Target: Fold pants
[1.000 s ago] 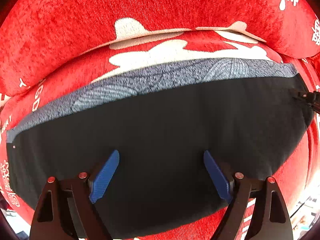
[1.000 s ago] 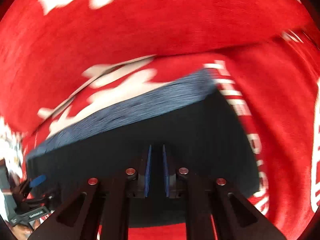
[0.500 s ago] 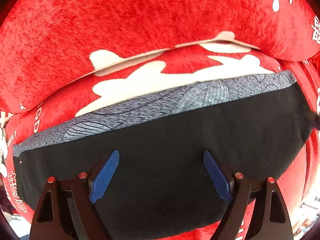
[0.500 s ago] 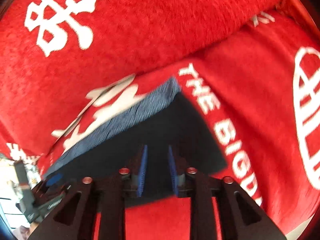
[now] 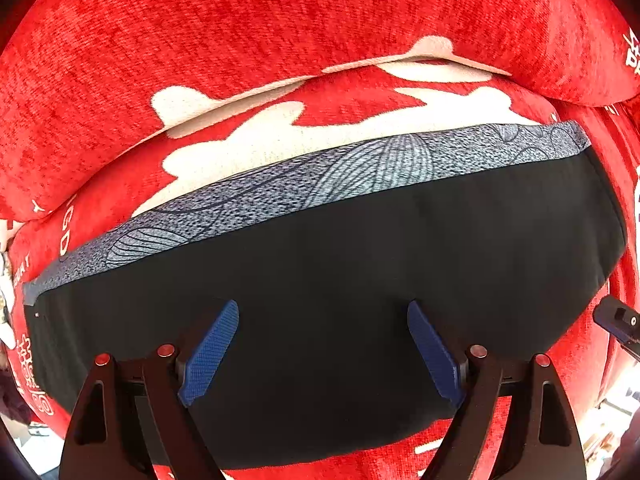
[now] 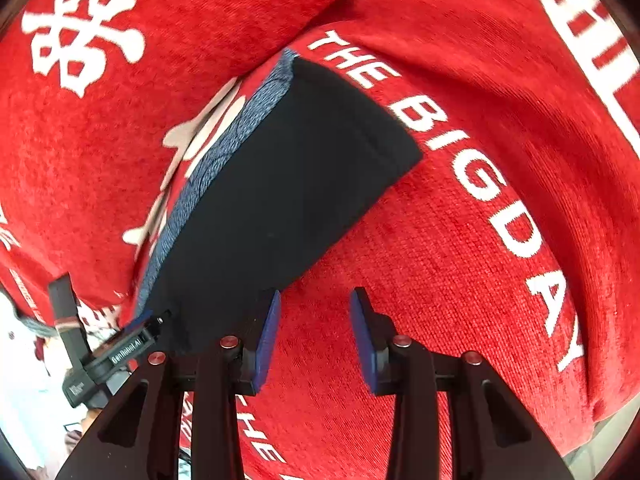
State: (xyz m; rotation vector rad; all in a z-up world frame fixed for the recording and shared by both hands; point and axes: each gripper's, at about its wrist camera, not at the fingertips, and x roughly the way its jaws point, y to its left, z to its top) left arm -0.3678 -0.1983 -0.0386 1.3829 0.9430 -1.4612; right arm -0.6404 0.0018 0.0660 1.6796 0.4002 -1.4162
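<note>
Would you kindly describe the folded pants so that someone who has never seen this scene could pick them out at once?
Start at the red cushion with white lettering that fills both views. On it lies one flat, dark rectangle: the pants, folded. Plain black with a speckled grey-blue band along the far edge, they are the only thing there that is not red.

A plush red sofa seat cushion (image 6: 460,264) with white woven lettering reading "THE BIG DAY" (image 6: 484,184) fills the right wrist view. Behind it rises a red back cushion (image 5: 248,24) bearing a large white Chinese character (image 6: 84,20). Cream cloud-like shapes (image 5: 280,128) pattern the seat fabric.
</note>
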